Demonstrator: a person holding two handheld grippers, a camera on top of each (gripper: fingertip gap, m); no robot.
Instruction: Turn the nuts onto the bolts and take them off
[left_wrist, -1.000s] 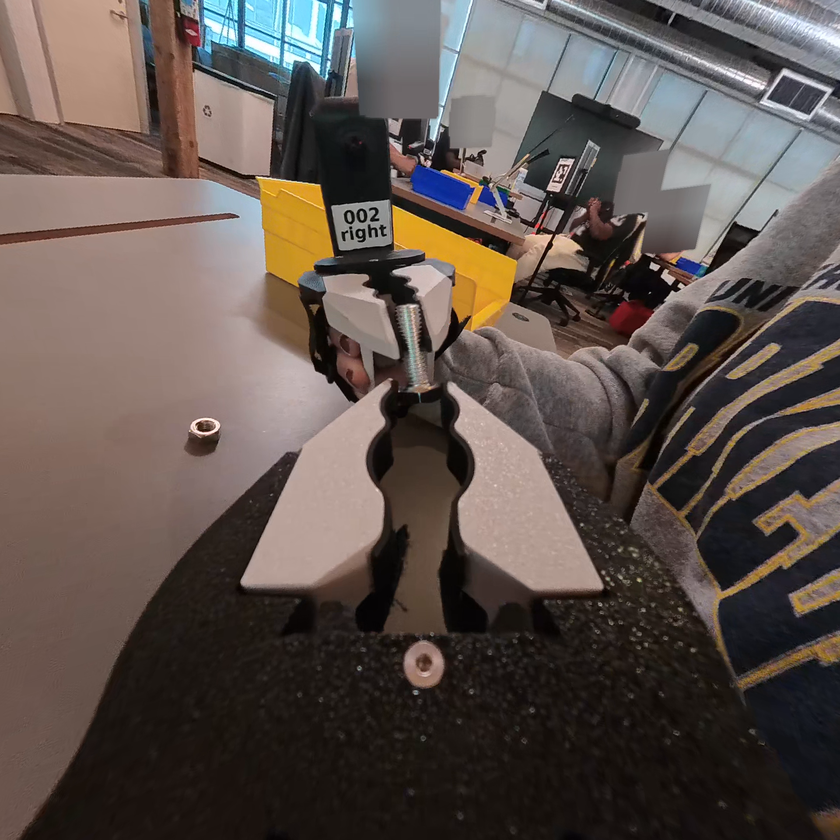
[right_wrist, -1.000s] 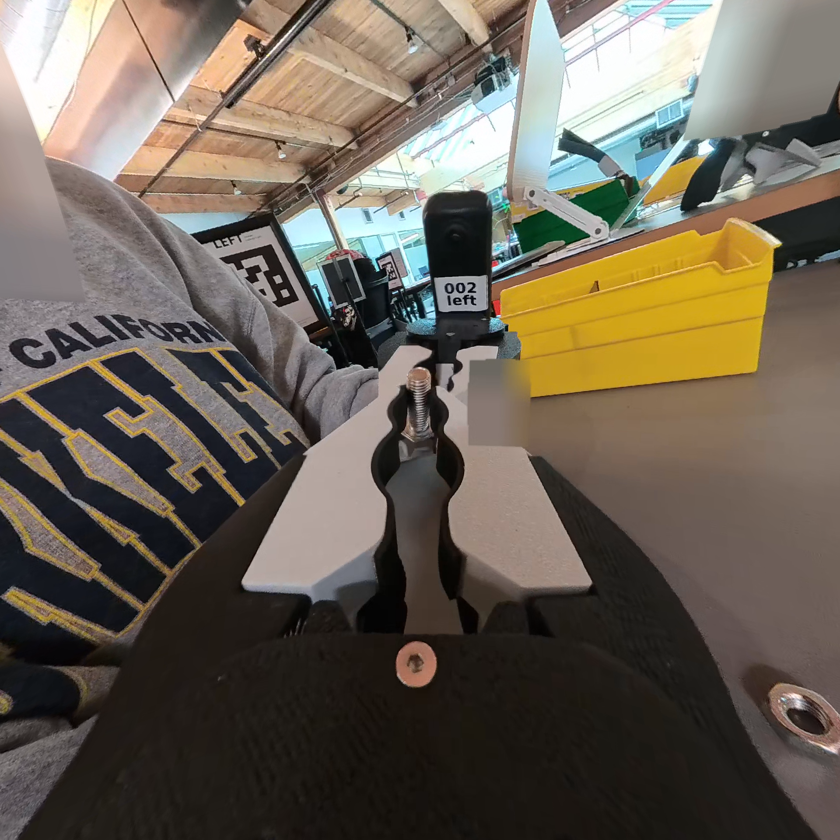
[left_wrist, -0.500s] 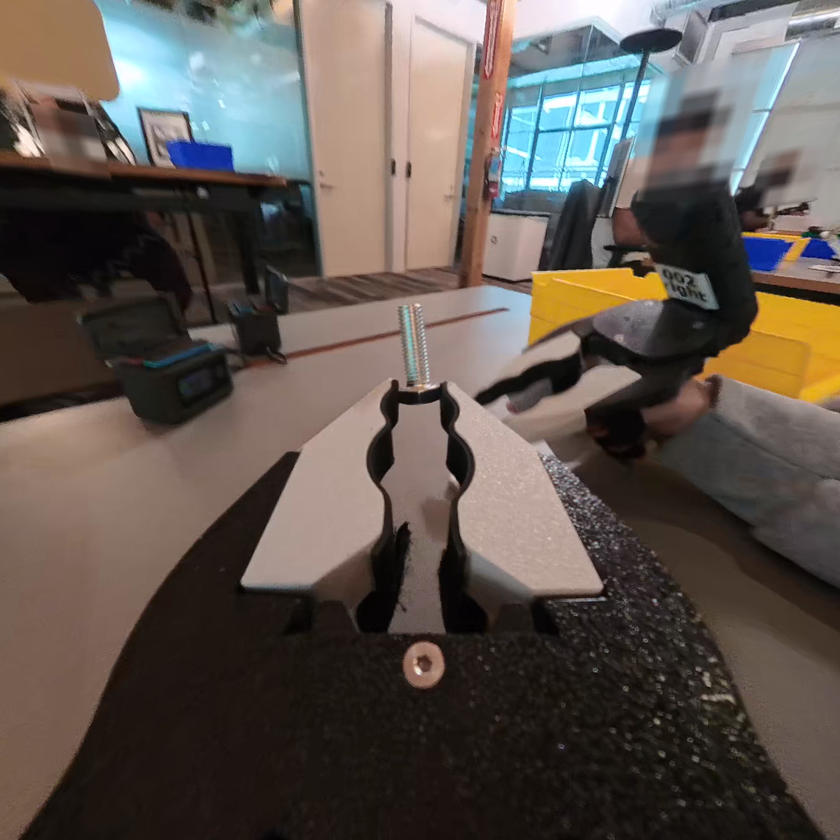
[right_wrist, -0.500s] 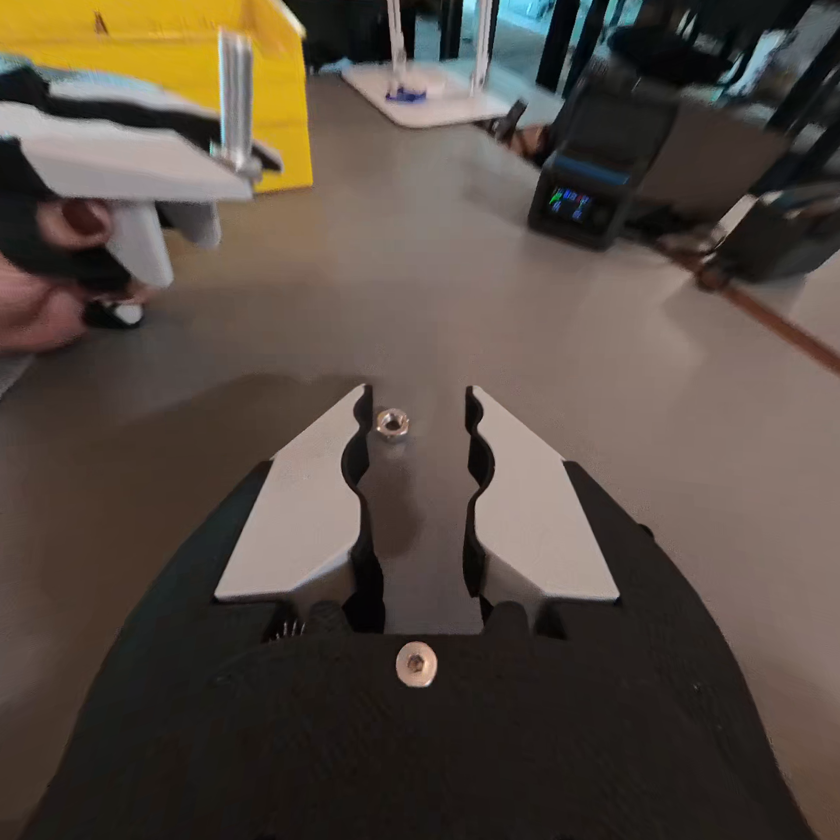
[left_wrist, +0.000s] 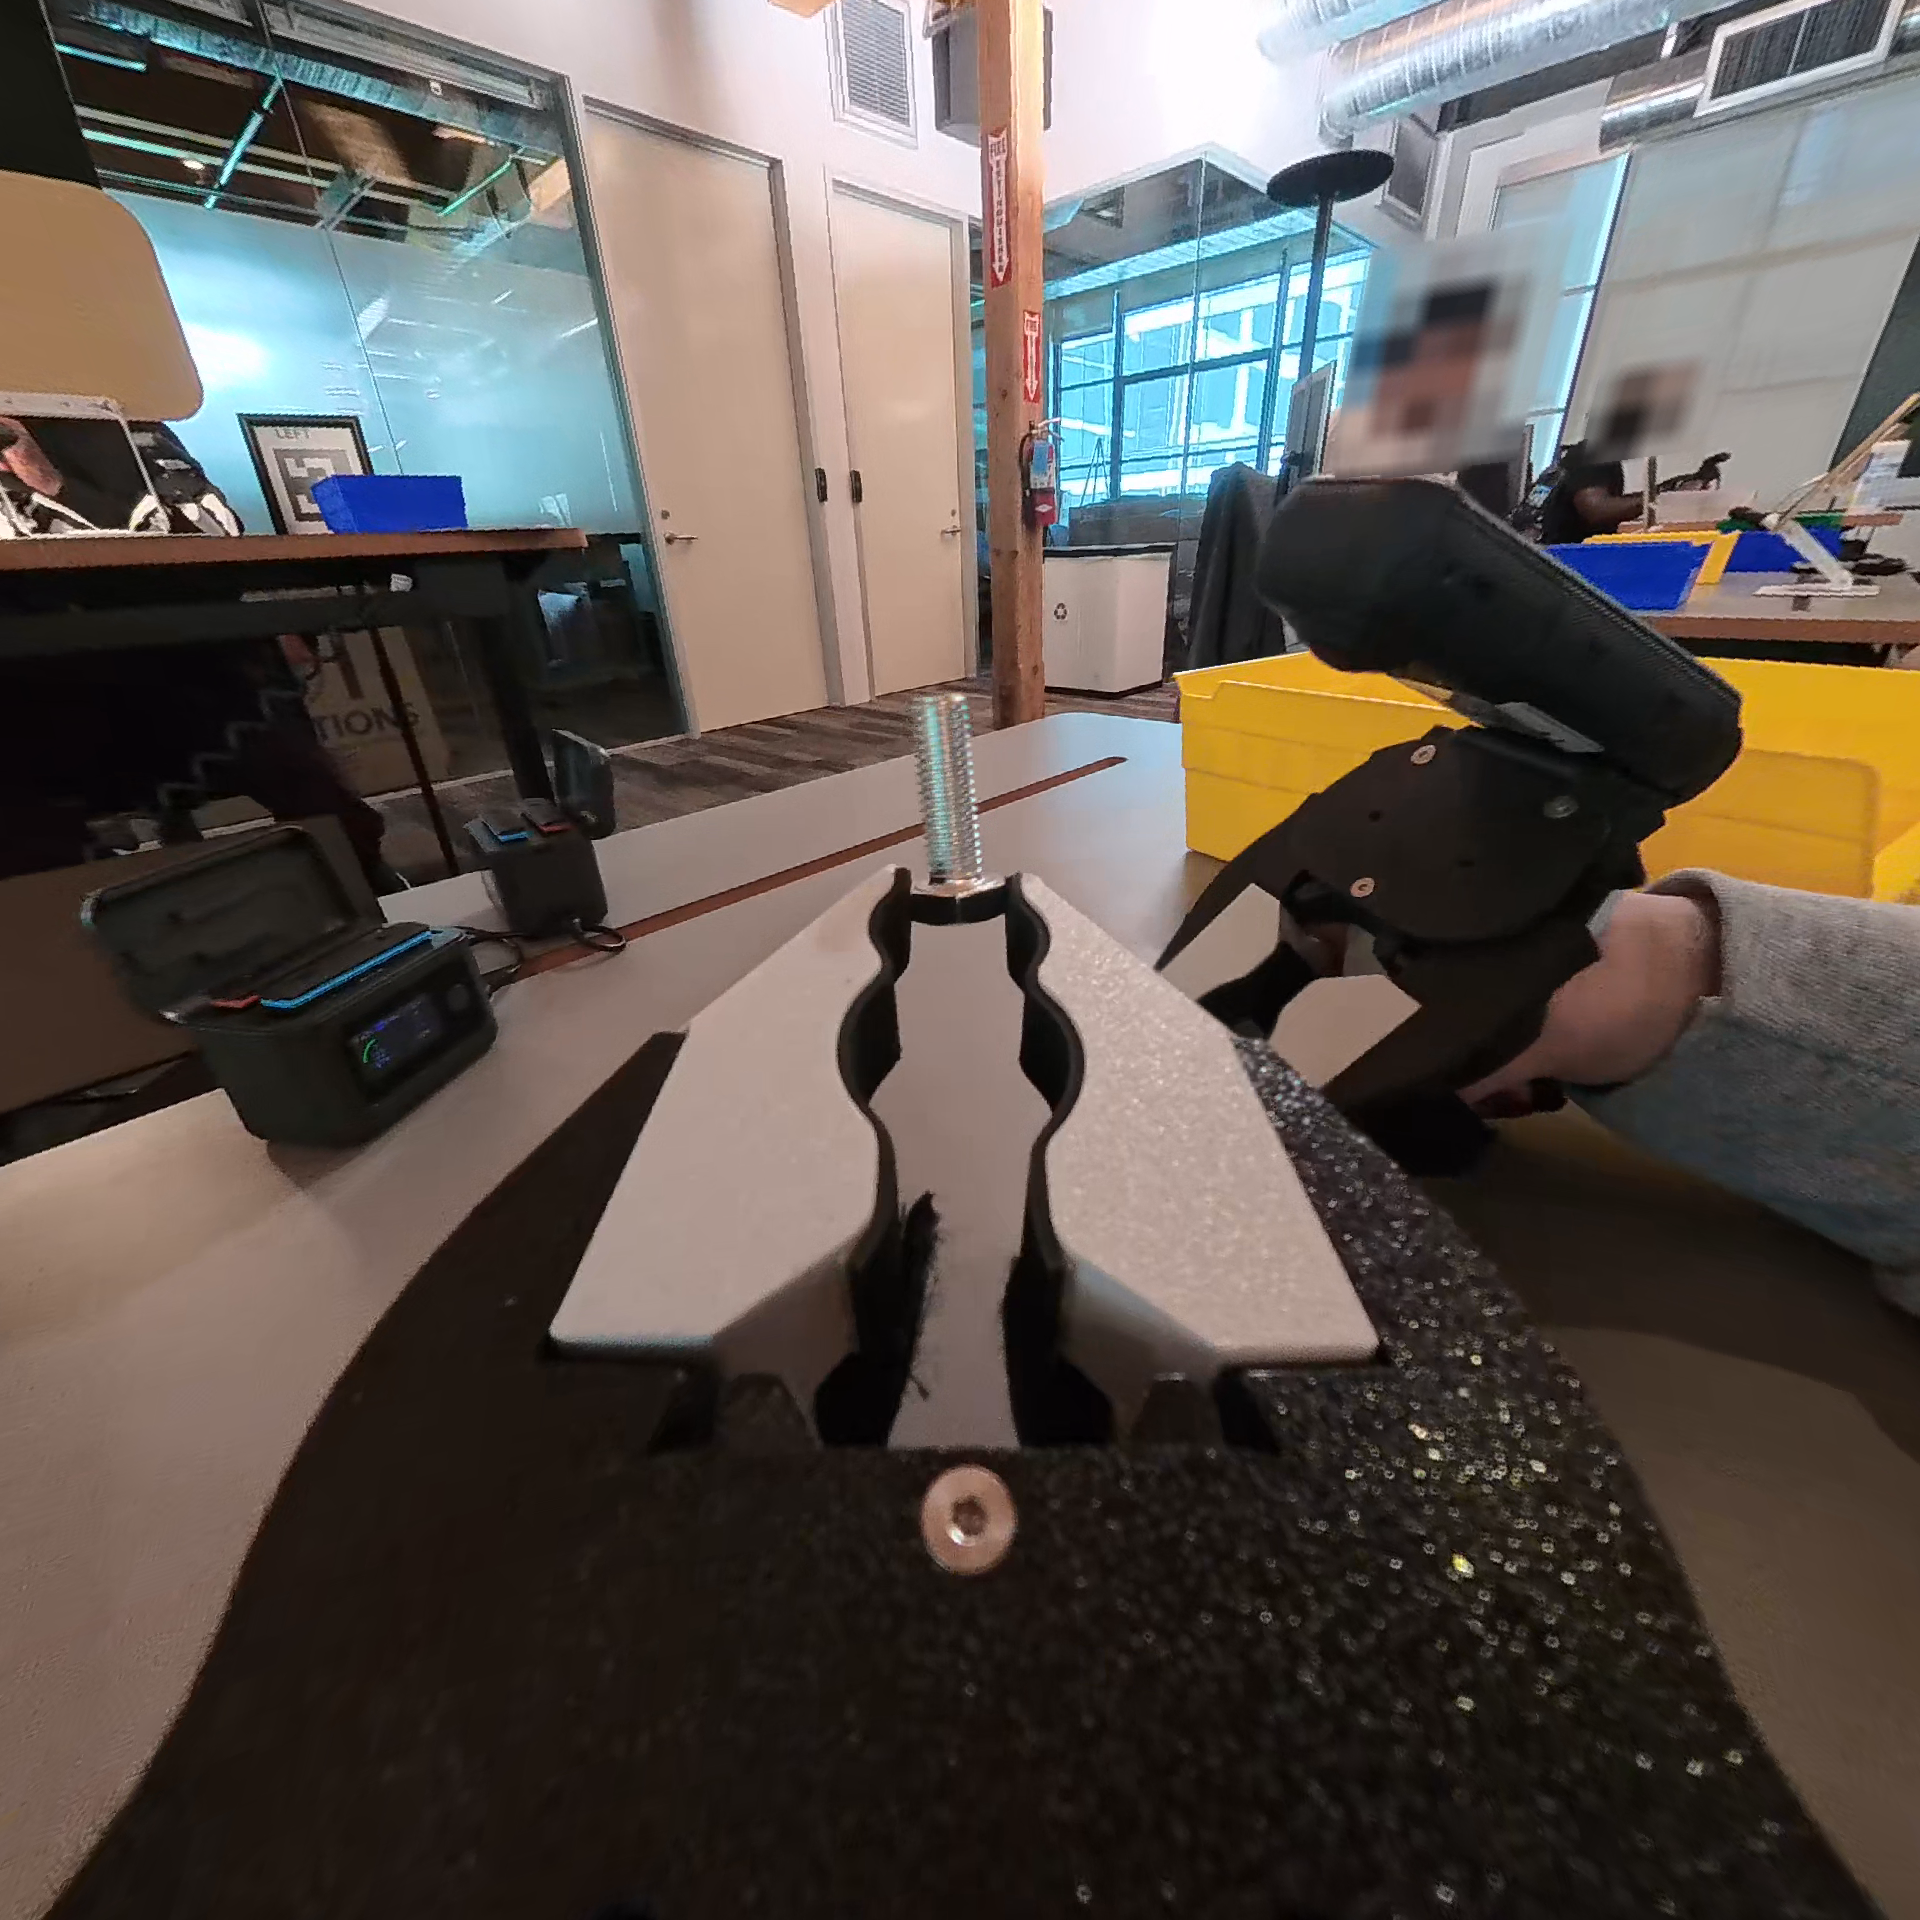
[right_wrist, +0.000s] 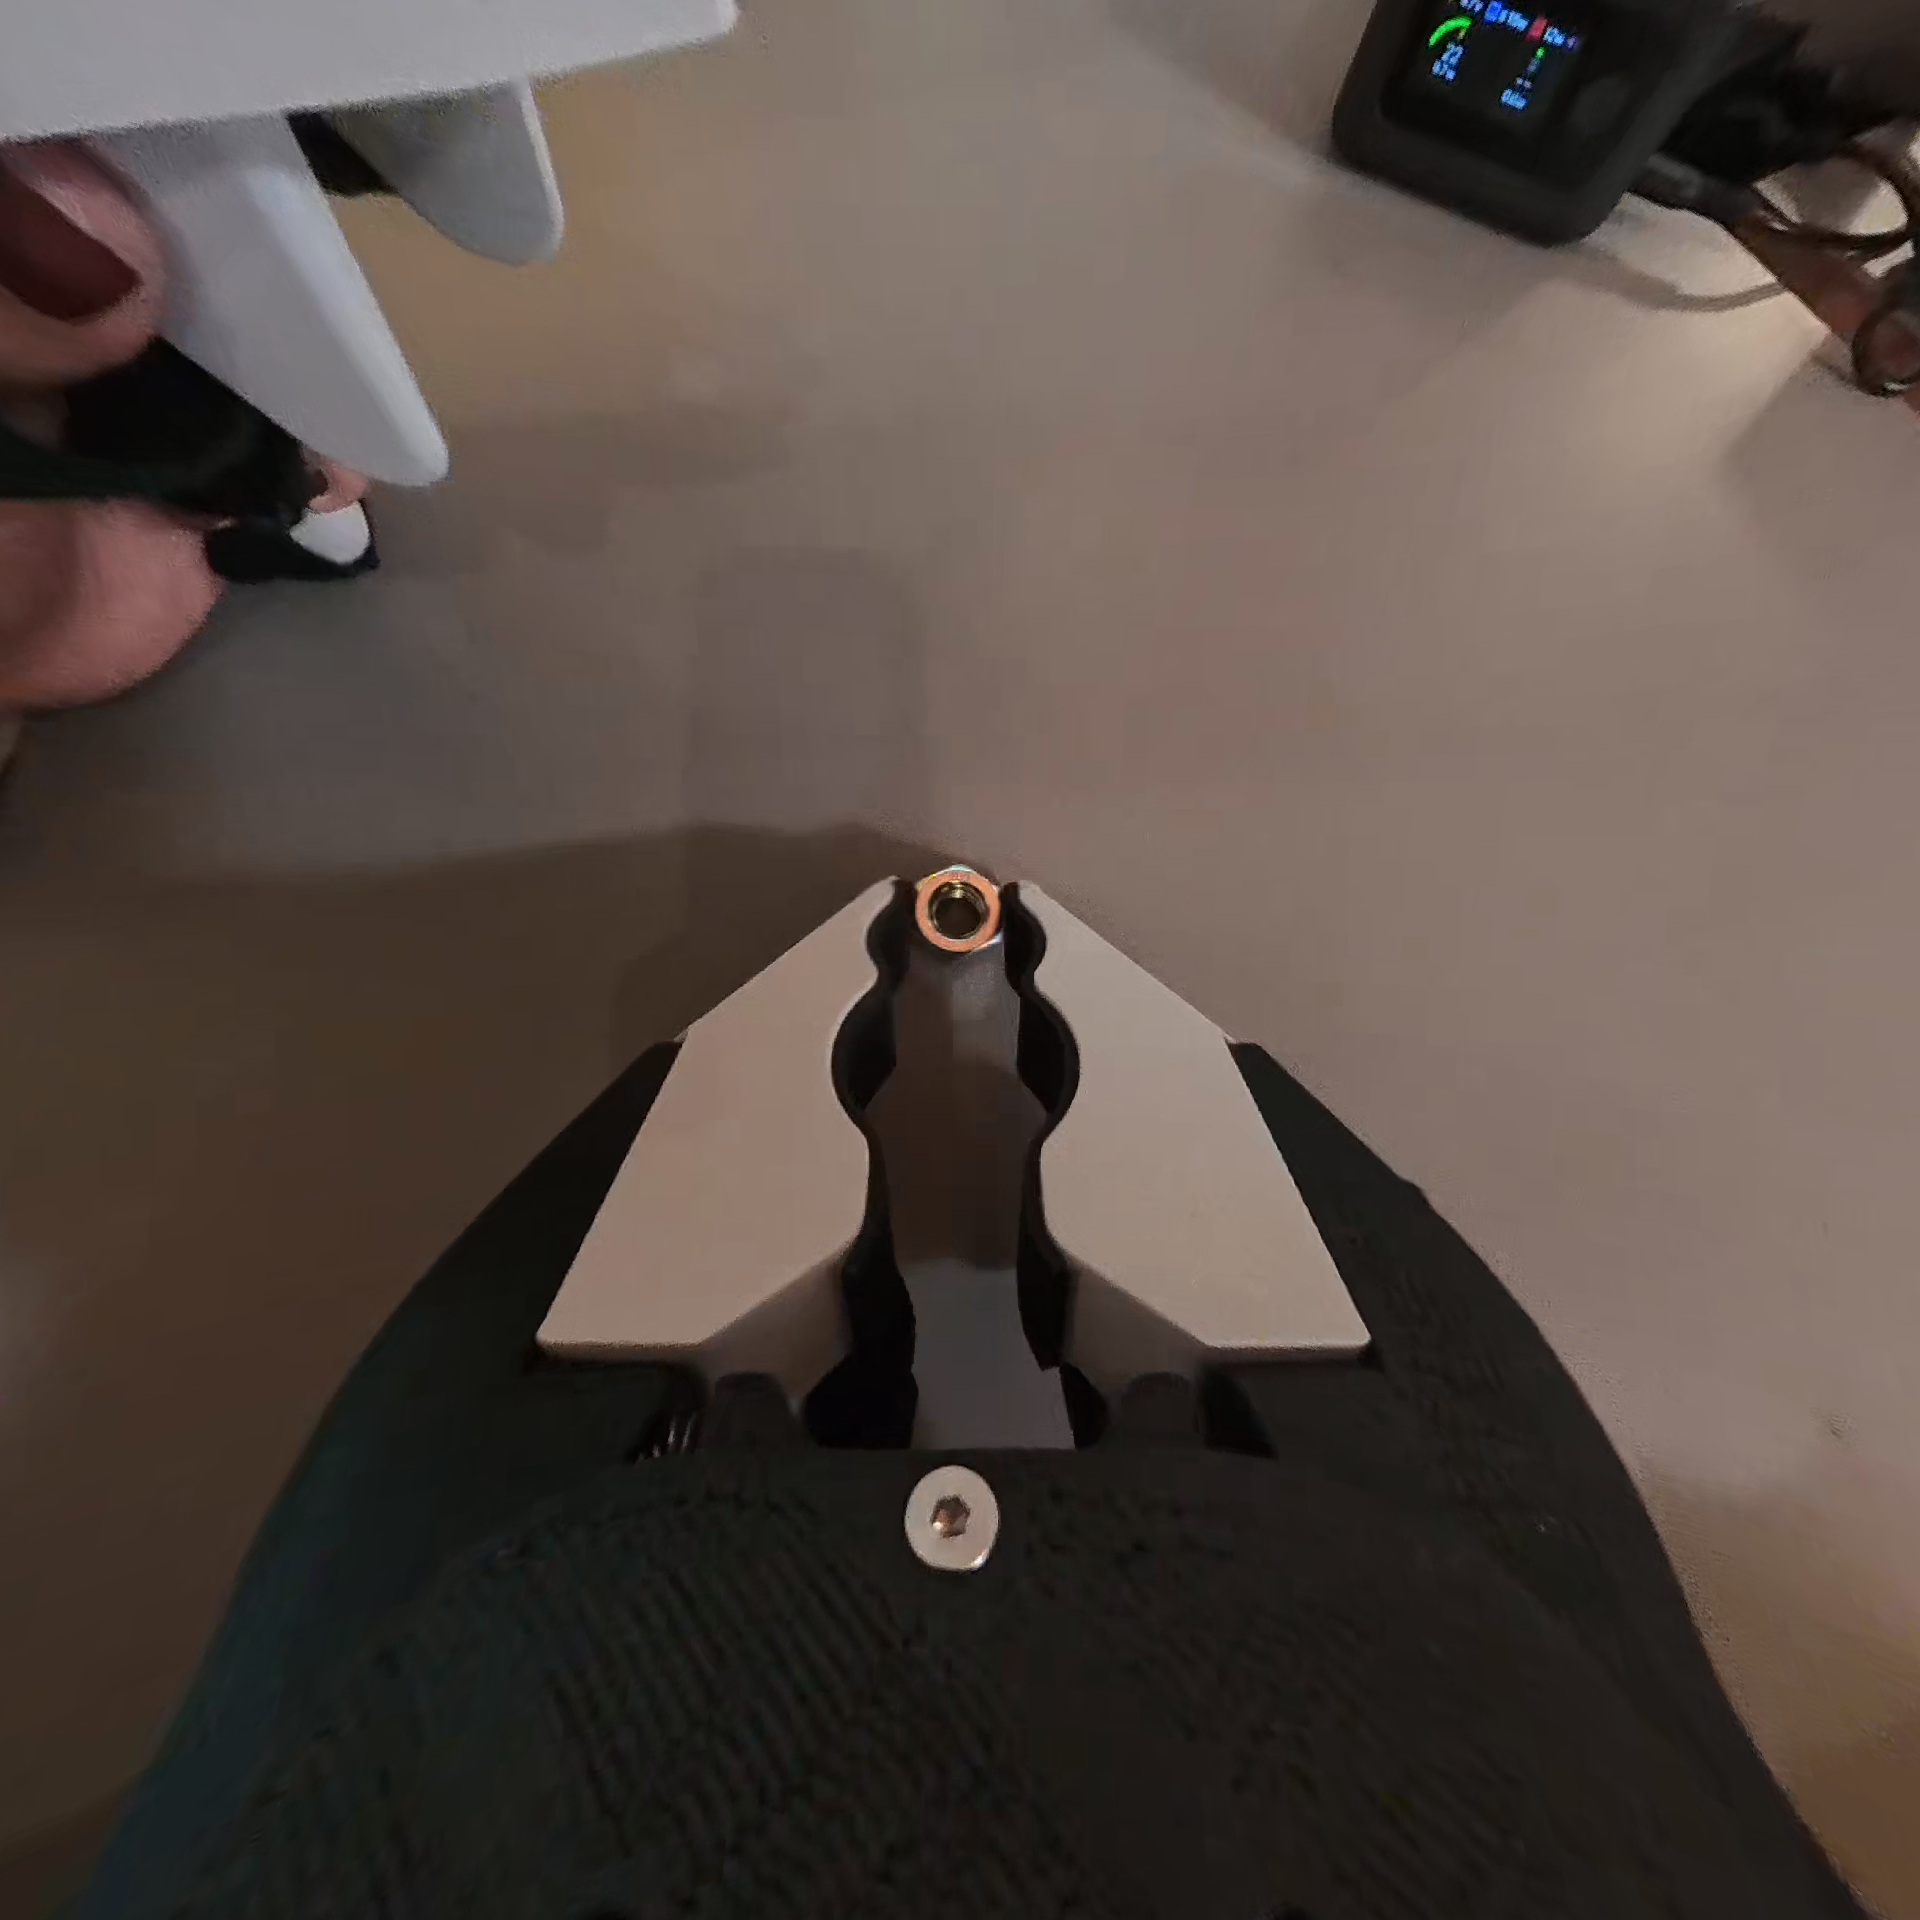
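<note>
One bolt (left_wrist: 945, 800) is clamped by its hex head at the very tips of the left gripper (left_wrist: 958, 902), thread kept upright and exposed above the fingers, judged so a nut can be spun on. No nut is seen in the left wrist view. Right of the tips, the right gripper (left_wrist: 1455, 883) is tilted down toward the table (left_wrist: 208, 1226); one yellow bin (left_wrist: 1299, 758) lies beyond.

One nut (right_wrist: 958, 912) is pinched flat between the right gripper (right_wrist: 958, 906) tips, bore facing up, against the table (right_wrist: 1351, 623), judged ready for lifting. Up-left, the left gripper's fingers (right_wrist: 312, 312) are seen.
</note>
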